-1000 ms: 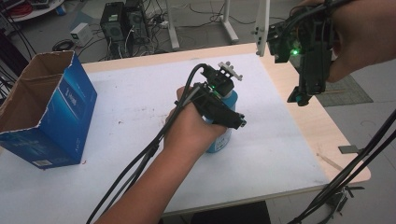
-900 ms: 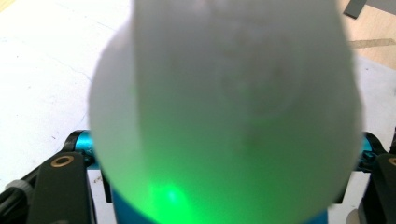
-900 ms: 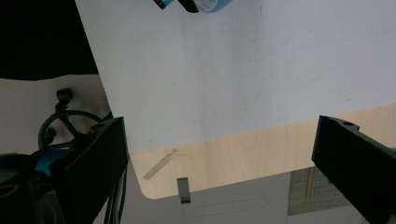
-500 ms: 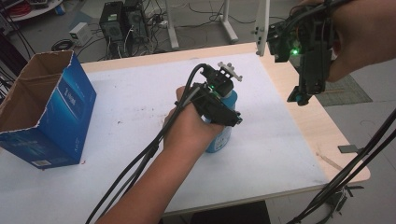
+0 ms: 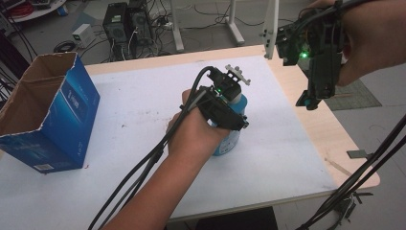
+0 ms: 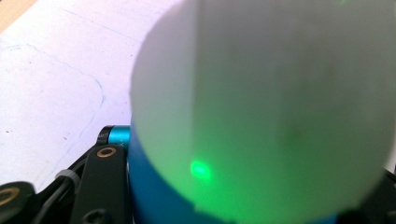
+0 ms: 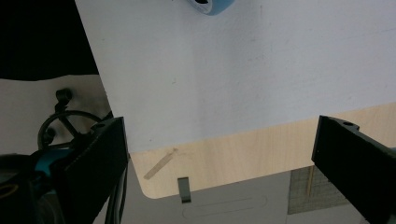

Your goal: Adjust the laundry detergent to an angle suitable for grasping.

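Note:
A blue and white cylindrical canister (image 5: 230, 143) stands upright near the middle of the white table (image 5: 139, 105). My left gripper (image 5: 229, 120) reaches around its upper part from the near side. Its jaws have just been closing and now press on the canister's sides. In the left gripper view the canister (image 6: 261, 102) is very close, lit by a green spot, with one black finger (image 6: 105, 179) against its blue band. My right gripper (image 5: 313, 96) hangs open in the air above the table's right edge, with nothing between its fingers. The right gripper (image 7: 219, 158) looks down on the table's corner and the canister (image 7: 208, 5).
An open blue cardboard box (image 5: 52, 115) stands at the table's left end. Bare wood (image 5: 311, 129) borders the white surface on the right. Computer towers (image 5: 127, 24) and cables sit on the floor behind. Black cables trail from both grippers.
The left gripper's jaws have drawn in slightly against the canister. Both hands stay where they were, and the canister has not moved.

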`<action>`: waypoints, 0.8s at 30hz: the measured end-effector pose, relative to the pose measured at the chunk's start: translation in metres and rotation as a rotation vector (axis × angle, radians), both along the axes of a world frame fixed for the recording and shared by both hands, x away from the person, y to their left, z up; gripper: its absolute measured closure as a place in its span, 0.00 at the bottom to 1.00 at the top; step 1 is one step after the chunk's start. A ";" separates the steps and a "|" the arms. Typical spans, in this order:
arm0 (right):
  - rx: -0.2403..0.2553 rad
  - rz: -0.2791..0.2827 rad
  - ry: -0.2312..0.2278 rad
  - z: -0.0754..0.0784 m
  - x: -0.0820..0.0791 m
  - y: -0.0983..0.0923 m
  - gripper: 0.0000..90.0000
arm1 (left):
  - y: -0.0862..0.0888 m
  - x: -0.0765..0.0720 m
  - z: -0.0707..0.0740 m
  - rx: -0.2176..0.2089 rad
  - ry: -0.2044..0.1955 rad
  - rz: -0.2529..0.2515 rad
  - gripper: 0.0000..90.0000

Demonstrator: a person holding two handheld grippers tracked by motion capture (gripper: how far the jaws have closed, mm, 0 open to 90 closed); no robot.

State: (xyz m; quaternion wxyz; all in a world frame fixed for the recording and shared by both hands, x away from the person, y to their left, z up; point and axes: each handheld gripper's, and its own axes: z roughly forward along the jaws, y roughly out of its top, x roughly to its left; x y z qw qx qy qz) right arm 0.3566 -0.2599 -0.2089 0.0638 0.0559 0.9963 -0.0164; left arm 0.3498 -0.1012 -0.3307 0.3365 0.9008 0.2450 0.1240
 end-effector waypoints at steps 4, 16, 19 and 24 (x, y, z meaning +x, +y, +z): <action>0.002 -0.002 0.000 0.000 -0.001 0.001 0.03 | 0.005 -0.001 0.007 -0.017 0.001 -0.003 0.49; 0.002 0.012 0.001 0.000 0.001 0.010 0.03 | 0.036 -0.001 0.033 0.018 0.036 -0.034 0.49; 0.000 0.014 0.001 0.000 0.001 0.013 0.03 | 0.046 -0.002 0.042 0.041 0.050 -0.055 0.49; 0.000 0.027 0.002 0.000 0.001 0.020 0.03 | 0.064 -0.004 0.058 0.049 0.074 -0.112 0.49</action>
